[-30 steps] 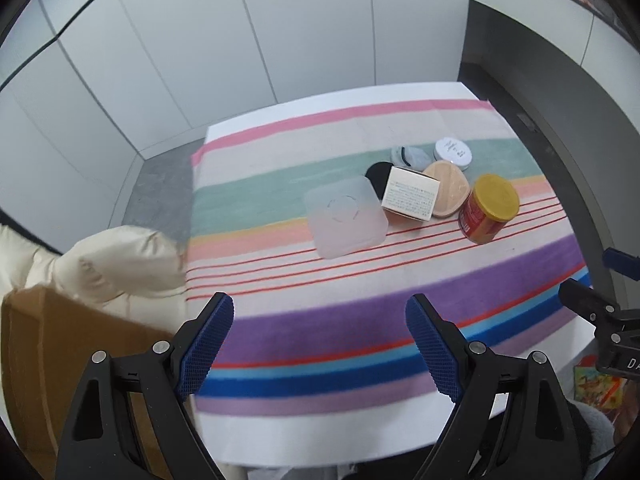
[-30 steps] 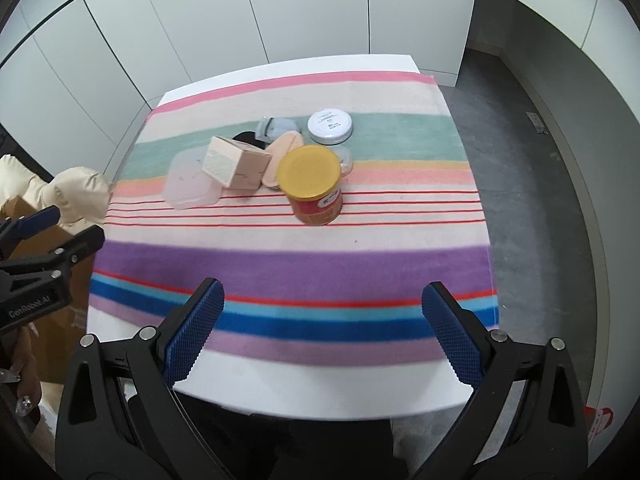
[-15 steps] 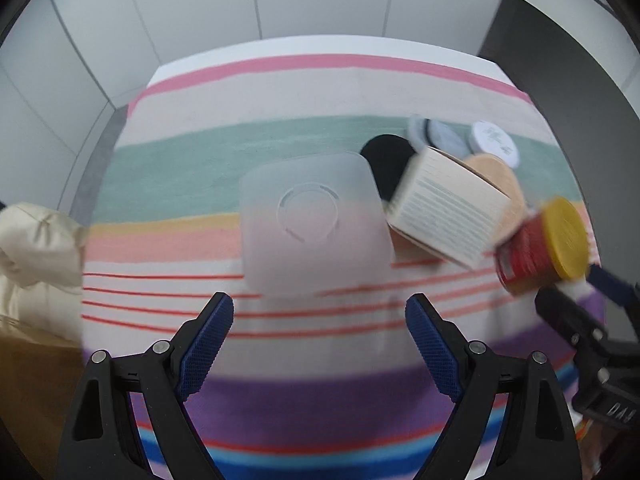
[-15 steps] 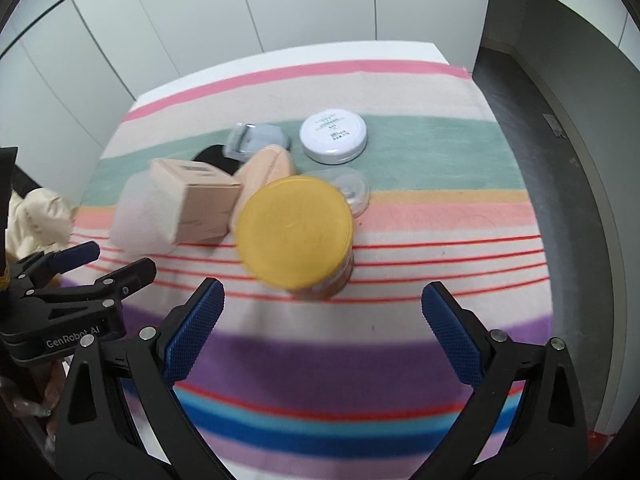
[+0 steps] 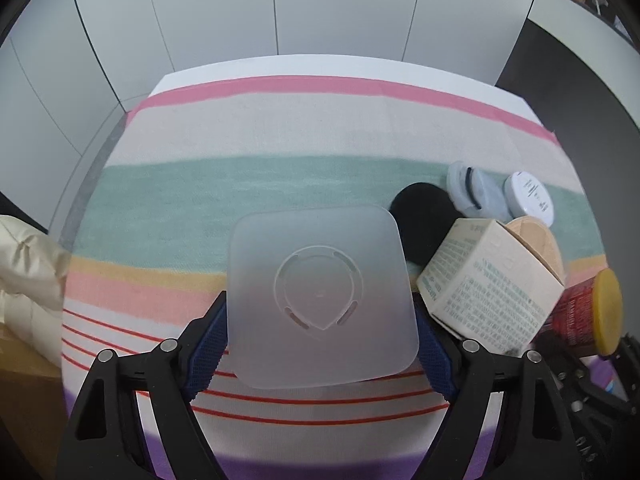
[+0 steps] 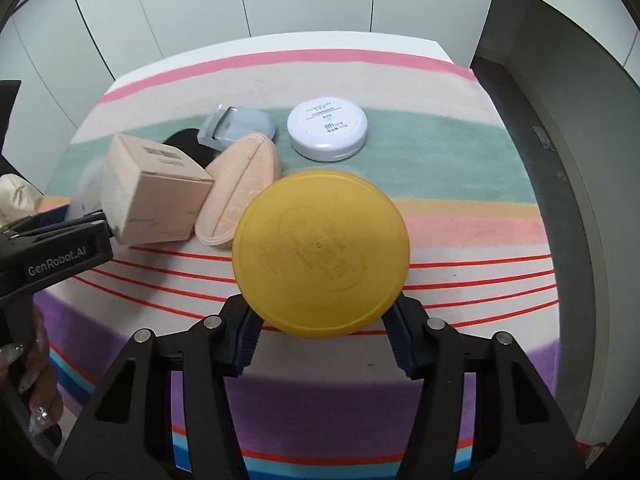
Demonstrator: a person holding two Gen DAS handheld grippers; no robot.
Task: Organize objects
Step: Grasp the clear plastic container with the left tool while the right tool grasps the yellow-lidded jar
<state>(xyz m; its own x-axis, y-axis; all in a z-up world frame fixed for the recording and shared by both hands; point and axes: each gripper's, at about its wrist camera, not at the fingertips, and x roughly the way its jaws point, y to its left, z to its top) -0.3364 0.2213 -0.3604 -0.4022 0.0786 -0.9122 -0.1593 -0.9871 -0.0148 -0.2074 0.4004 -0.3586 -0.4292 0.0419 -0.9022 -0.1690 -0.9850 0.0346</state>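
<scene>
- The left gripper point(image 5: 320, 336) points steeply down over a frosted square plastic box point(image 5: 320, 296). Its jaws are closing with the box between the blue pads point(image 5: 208, 344); whether they already press its sides is hard to tell.
- The right gripper point(image 6: 320, 336) straddles a red can with a yellow lid point(image 6: 320, 252), jaws closing; the pads look close against its sides.
- Both items stand on a striped cloth point(image 6: 460, 148) covering the table.
- Beside them lie a cardboard carton point(image 6: 152, 200), a peach puff case point(image 6: 240, 188), a white round tin point(image 6: 327, 130), a grey case point(image 6: 236, 126) and a black disc point(image 5: 424, 216).
</scene>
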